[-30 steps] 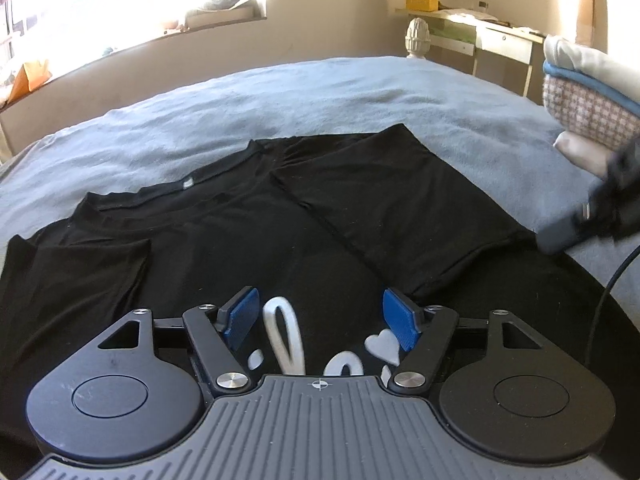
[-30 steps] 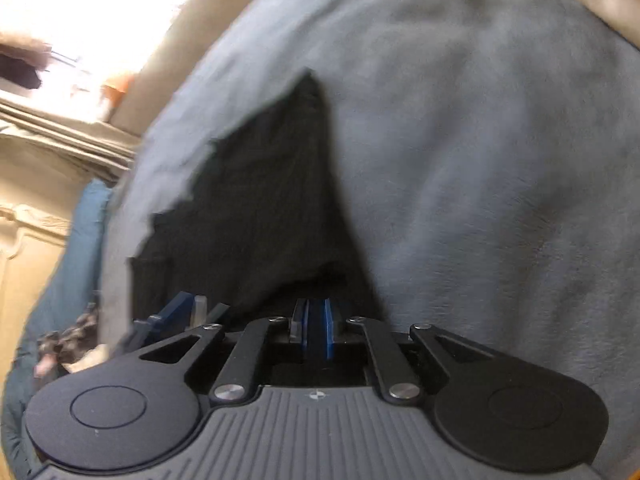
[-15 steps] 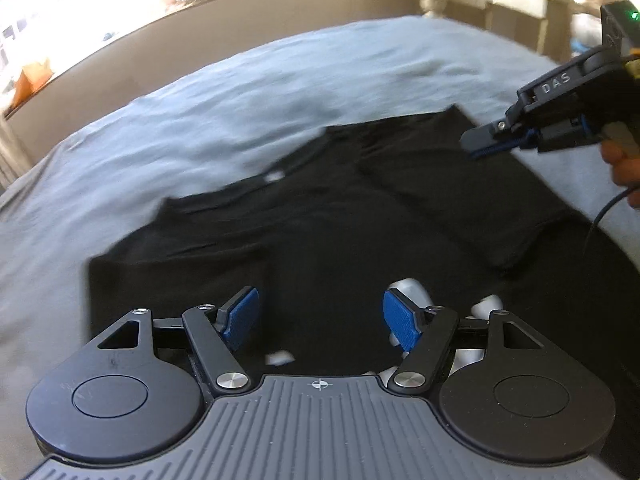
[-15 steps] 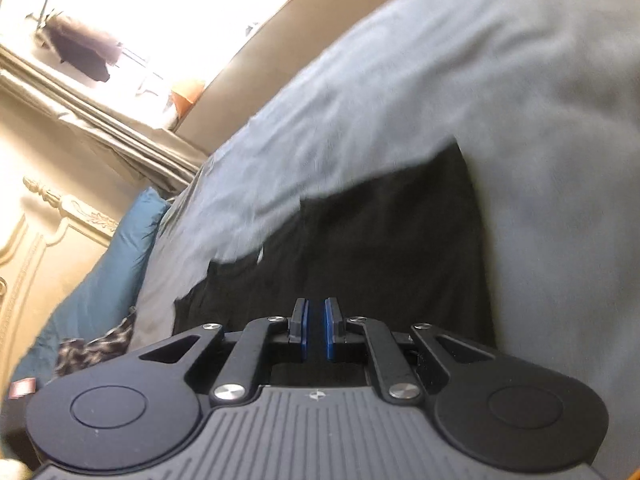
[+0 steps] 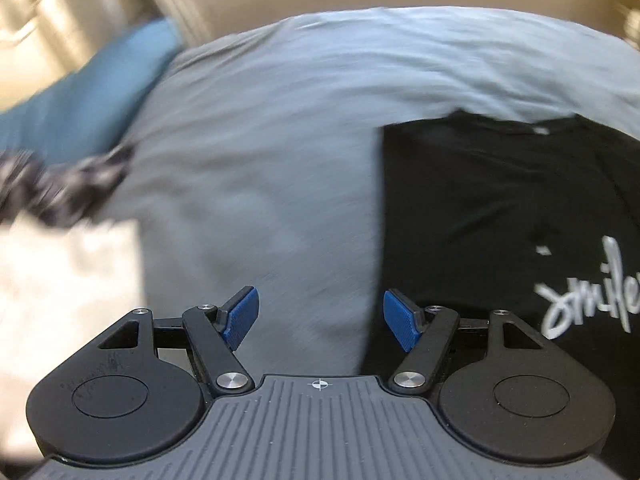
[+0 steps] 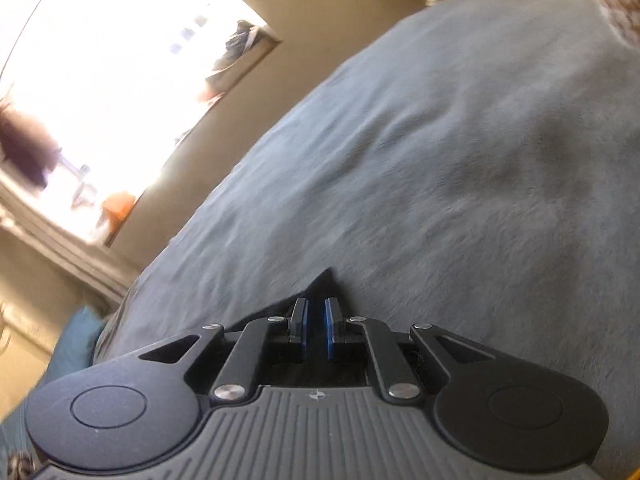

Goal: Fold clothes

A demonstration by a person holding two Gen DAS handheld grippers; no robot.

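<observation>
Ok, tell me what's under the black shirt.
The black shirt lies flat on the grey bedcover, which shows all around it. Anything beneath the fabric itself is covered.

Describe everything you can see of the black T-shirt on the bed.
The black T-shirt is soft knit fabric with white handwritten-style lettering on its front and a small pale tag at the neckline. It lies flat on the grey bedspread, its left edge folded into a straight line. In the right wrist view only a dark pointed corner shows, just past the tips of the nearly closed right hand-held gripper; whether it is pinched there cannot be told. The open left hand-held gripper hovers at its edge, holding nothing.
</observation>
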